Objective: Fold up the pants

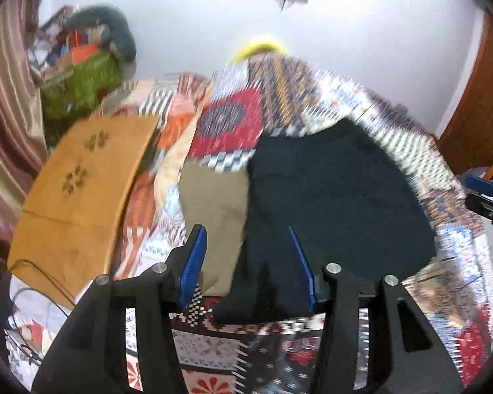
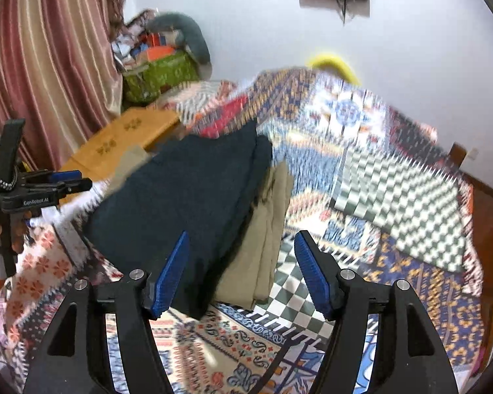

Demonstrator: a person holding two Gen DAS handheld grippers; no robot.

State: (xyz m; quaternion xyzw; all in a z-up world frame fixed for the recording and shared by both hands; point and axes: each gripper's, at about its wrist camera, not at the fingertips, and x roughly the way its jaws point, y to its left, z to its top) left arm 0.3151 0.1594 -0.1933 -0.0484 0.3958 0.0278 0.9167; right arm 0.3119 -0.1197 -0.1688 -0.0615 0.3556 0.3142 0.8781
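Meanwhile, a patchwork bedspread (image 1: 443, 190) of many patterns fills both wrist views, with a striped curtain (image 2: 49, 59) at the left and a tan board (image 1: 72, 193) lying beside the work area. On the bedspread the dark pants (image 1: 338, 197) lie folded into a compact slab on top of a folded khaki garment (image 1: 213, 207), whose edge shows along one side. In the right wrist view the slab's long axis runs from near the camera away toward the far wall, leaning to the right. The left gripper (image 1: 246, 262) hovers over the near end of the pile, its blue pads apart with nothing pinched between them. The right gripper (image 2: 243, 272) likewise stands well open and empty, above the near corner where dark and khaki cloth meet. Judging by the tidy layers and free jaws, the fold appears finished and released. The next move would likely call for pulling both tools clear without snagging an edge, or for squaring the stack.
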